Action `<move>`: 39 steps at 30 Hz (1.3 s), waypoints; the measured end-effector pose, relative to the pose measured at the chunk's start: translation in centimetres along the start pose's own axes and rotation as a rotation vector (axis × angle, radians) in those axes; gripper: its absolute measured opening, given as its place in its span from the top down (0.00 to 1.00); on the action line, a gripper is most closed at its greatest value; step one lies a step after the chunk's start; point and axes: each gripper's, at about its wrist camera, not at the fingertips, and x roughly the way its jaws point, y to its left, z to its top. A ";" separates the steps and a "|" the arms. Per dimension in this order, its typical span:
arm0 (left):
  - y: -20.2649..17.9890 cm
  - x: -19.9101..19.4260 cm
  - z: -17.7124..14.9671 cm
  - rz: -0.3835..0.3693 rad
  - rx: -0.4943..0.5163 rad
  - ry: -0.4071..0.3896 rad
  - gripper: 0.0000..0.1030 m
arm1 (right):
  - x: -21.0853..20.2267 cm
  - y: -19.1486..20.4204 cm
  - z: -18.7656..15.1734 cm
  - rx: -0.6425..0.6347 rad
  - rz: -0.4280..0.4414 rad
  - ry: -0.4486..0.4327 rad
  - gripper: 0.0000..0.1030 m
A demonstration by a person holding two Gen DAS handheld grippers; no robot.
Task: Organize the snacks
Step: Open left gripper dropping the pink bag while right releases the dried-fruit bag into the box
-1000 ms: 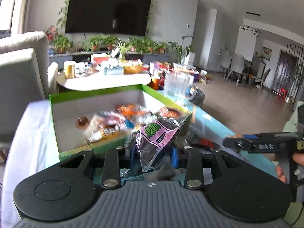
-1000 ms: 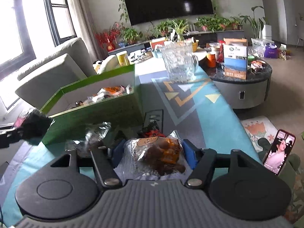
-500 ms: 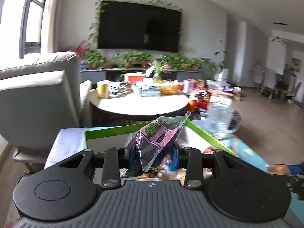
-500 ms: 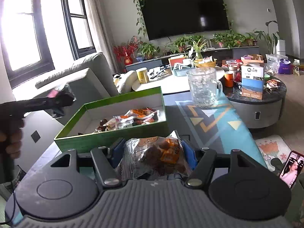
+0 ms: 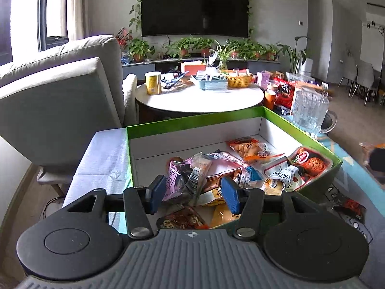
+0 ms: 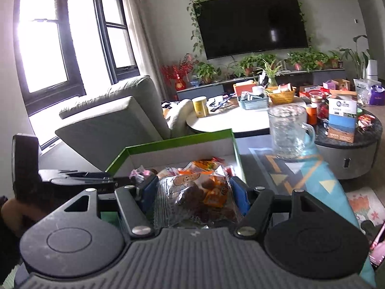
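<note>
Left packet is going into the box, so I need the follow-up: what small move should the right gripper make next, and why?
Probably carry the right gripper forward over the green box before releasing: it grips a clear snack packet just short of the near wall.

Grey sofa (image 5: 60, 101) left, wall television (image 5: 195, 6) above plants, bright window (image 6: 43, 48), round table (image 5: 199, 98).

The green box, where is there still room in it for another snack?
In the green box, the white floor is bare along the back wall and in the back left corner. The snack packets crowd the front and right side, where the pink packet lies between the left gripper's opening jaws.
</note>
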 end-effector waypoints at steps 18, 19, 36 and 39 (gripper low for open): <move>2.0 -3.6 -2.3 -0.025 -0.076 0.008 0.52 | 4.4 2.9 4.0 -0.046 0.078 -0.045 0.59; 2.1 -3.8 -2.4 -0.028 -0.075 0.009 0.52 | 4.8 3.0 4.2 -0.046 0.082 -0.046 0.59; 2.1 -4.2 -3.2 -0.051 -0.023 0.020 0.51 | 10.8 4.1 4.6 0.012 0.102 0.032 0.59; 2.1 -4.2 -3.2 -0.048 -0.021 0.018 0.50 | 11.2 4.1 4.7 0.030 0.095 0.023 0.58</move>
